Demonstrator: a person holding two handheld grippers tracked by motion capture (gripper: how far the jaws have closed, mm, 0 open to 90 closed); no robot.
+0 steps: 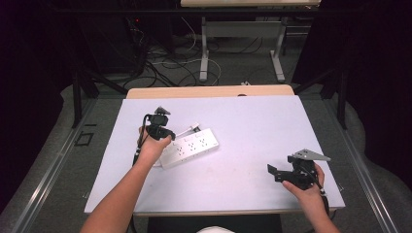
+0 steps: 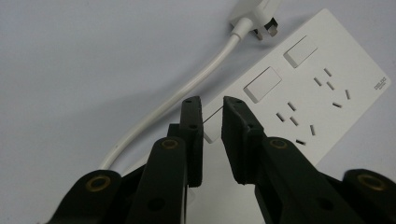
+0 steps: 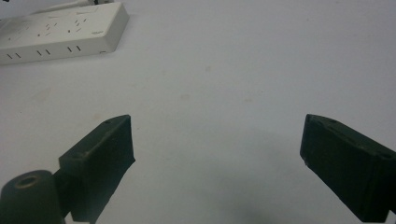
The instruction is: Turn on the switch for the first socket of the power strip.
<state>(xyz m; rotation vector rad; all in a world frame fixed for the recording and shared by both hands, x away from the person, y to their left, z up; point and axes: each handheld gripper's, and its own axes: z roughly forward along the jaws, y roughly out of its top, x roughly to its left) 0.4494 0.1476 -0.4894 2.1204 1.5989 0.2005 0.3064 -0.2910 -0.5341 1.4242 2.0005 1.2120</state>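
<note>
A white power strip (image 1: pixel 192 147) lies flat on the left half of the white table top (image 1: pixel 257 126), its sockets and rocker switches facing up. Its white cable (image 2: pixel 187 88) curves away to a plug (image 2: pixel 254 14) lying beside the strip's far edge. My left gripper (image 1: pixel 164 136) points down over the strip's left end; in the left gripper view its jaws (image 2: pixel 212 103) stand close together with a narrow gap and nothing between them. My right gripper (image 1: pixel 273 173) rests near the table's front right, jaws wide apart (image 3: pixel 217 130) over bare surface. The power strip (image 3: pixel 60 30) lies far off to its upper left.
The white top ends at a wooden strip (image 1: pixel 209 91) along the back. Beyond it, loose cables (image 1: pixel 165 63) lie on the floor around the white legs of another table (image 1: pixel 204 48). Dark curtains close in both sides.
</note>
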